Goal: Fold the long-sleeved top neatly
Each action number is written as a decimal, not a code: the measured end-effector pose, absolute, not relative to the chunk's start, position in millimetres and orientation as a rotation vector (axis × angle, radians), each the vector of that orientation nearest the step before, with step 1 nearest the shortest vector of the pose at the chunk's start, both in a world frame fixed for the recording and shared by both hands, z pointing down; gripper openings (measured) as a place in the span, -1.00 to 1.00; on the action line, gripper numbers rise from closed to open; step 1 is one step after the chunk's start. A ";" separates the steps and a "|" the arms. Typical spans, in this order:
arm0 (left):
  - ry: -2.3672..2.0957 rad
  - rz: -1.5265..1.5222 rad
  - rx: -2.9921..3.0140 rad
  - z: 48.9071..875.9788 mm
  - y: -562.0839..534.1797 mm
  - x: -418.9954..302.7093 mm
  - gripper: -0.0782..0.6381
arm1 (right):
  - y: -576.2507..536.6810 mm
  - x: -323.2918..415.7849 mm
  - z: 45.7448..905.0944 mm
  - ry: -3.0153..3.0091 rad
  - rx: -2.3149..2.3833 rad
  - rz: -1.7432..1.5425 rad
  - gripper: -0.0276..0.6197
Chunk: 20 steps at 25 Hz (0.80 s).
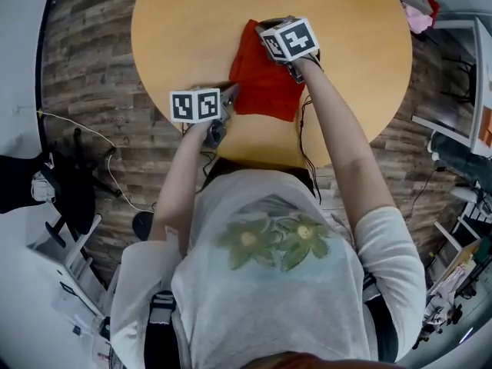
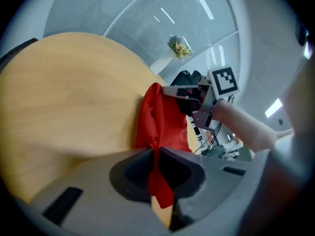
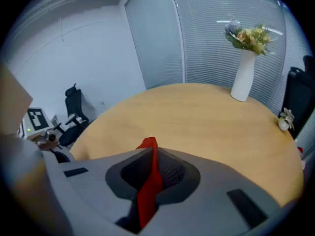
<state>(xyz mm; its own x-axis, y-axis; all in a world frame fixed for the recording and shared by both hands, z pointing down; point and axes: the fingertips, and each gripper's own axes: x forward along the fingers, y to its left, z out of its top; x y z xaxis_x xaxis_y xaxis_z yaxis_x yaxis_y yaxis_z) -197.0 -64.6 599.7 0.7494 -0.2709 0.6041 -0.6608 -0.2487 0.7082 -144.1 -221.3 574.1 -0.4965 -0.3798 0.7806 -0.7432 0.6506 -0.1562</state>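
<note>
The red long-sleeved top (image 1: 264,75) lies partly folded on the round wooden table (image 1: 184,21), near its front edge. My left gripper (image 1: 231,93) is shut on the top's near left corner, and the red cloth (image 2: 156,176) shows pinched between its jaws. My right gripper (image 1: 269,28) is shut on the far edge of the top, where a red strip (image 3: 148,181) sits clamped between its jaws. In the left gripper view the top (image 2: 162,119) stretches away toward the right gripper (image 2: 170,90).
A white vase of flowers (image 3: 244,70) stands at the table's far side. An office chair (image 3: 74,104) sits beyond the table edge. Cables run over the wood-look floor (image 1: 84,91) left of the table. Bare tabletop lies left and right of the top.
</note>
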 end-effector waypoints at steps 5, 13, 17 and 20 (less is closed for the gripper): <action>-0.771 0.512 1.865 618.4 -70.3 -195.2 -0.62 | -231.8 -142.1 582.1 -2.127 0.978 0.679 -0.46; -0.818 0.523 1.914 601.2 -59.7 -212.3 -0.41 | -196.6 -42.0 534.8 -2.186 1.334 0.810 -0.41; -0.852 0.537 1.984 583.7 -54.8 -207.0 -0.41 | -164.7 2.1 558.8 -2.080 1.405 0.868 -0.43; -0.836 0.551 2.046 570.7 -49.8 -191.2 -0.41 | -167.4 8.5 557.0 -2.068 1.455 0.830 -0.68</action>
